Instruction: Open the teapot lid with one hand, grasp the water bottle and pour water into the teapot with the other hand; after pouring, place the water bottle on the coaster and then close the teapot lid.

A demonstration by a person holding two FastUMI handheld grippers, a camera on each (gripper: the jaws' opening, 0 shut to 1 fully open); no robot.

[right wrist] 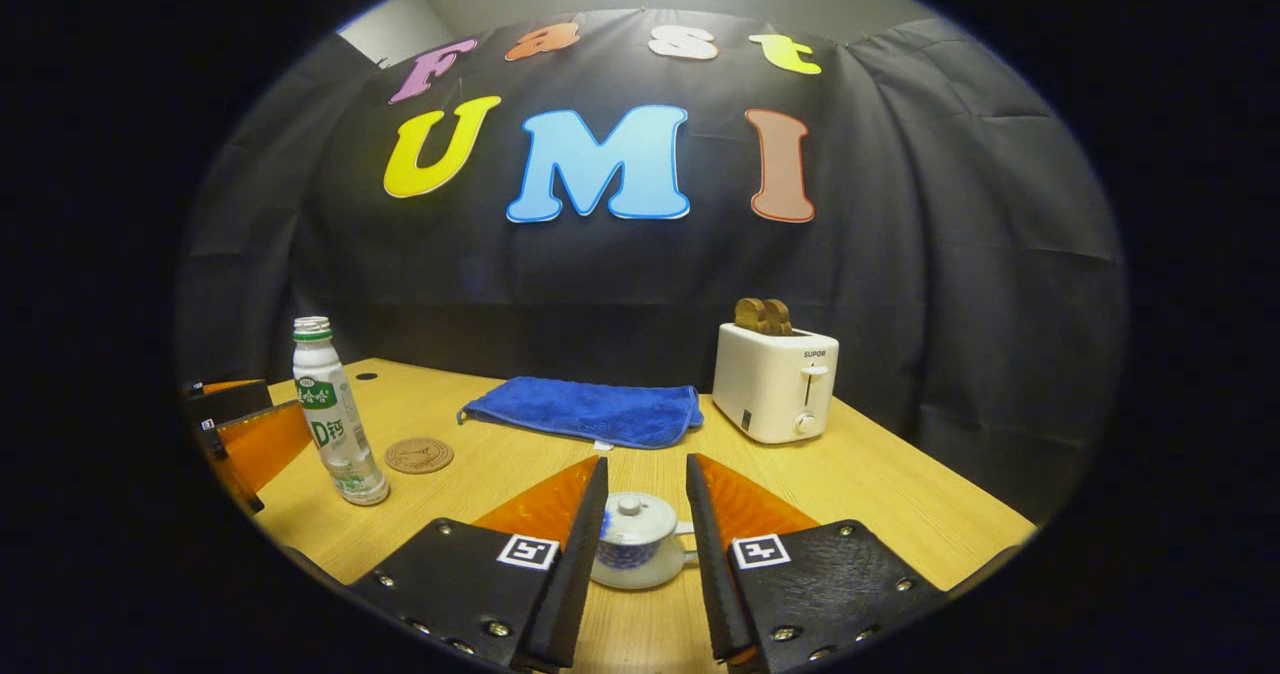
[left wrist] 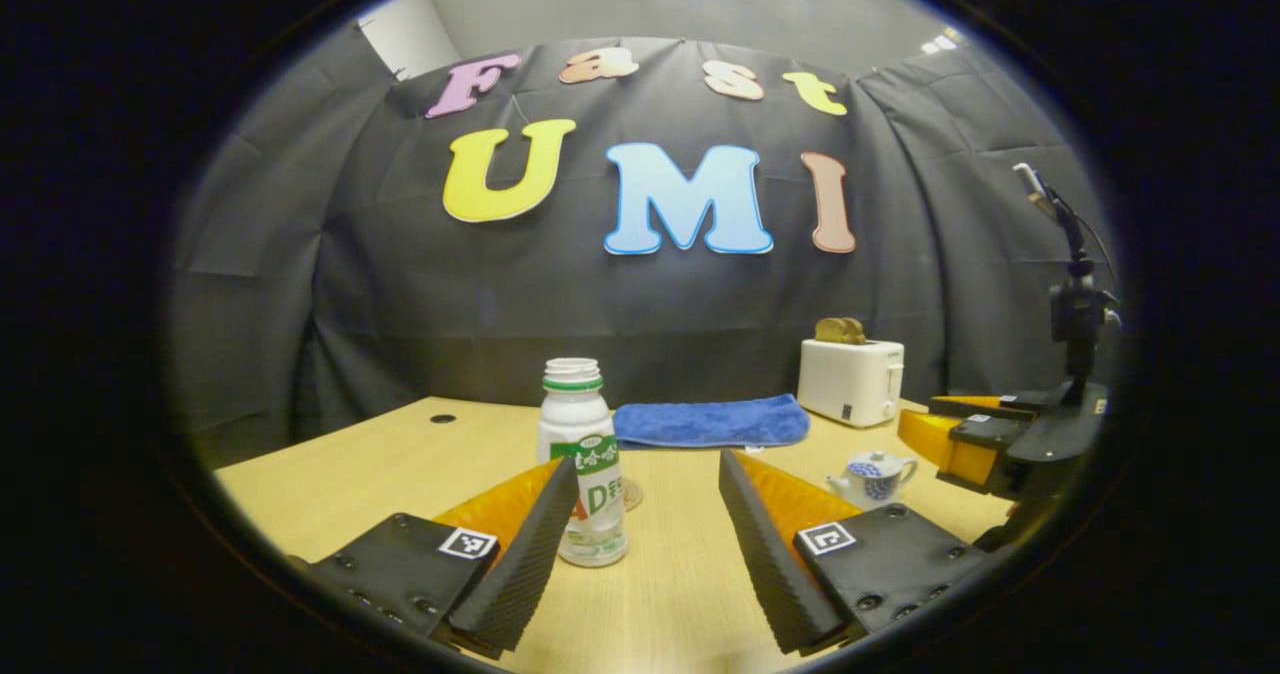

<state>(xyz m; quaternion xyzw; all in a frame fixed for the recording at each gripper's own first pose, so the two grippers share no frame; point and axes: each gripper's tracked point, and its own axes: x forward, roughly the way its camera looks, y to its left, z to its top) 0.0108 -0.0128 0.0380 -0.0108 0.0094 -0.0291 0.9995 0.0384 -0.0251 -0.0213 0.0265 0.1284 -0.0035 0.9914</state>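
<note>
Left gripper point(left wrist: 648, 514): fingers spread wide, nothing between the pads. Bottle point(left wrist: 585, 459) stands upright on the table point(left wrist: 350, 474) just ahead, cap off, close to the left finger point(left wrist: 525, 544); that finger overlaps its lower part in the left gripper view, so contact is hard to call, probably not touching. The coaster point(left wrist: 632, 495) peeks out just behind the bottle's right side.

Right gripper point(right wrist: 645, 544): fingers apart, set either side of the teapot point(right wrist: 637, 554). Lid point(right wrist: 631, 517) on, knob up. Small gaps show on both sides of the pot, so no pinch. The same gripper shows at the right edge of the left gripper view, hovering near the teapot point(left wrist: 872, 476).

Right gripper view: bottle point(right wrist: 335, 424) well left of the teapot, coaster point(right wrist: 419, 454) flat just beside it on the right, apart from it. Left gripper point(right wrist: 245, 439) at the left edge, next to the bottle.

At the back: folded blue towel point(right wrist: 590, 409) in the middle, white toaster point(right wrist: 775, 382) with bread in the slots to its right.
</note>
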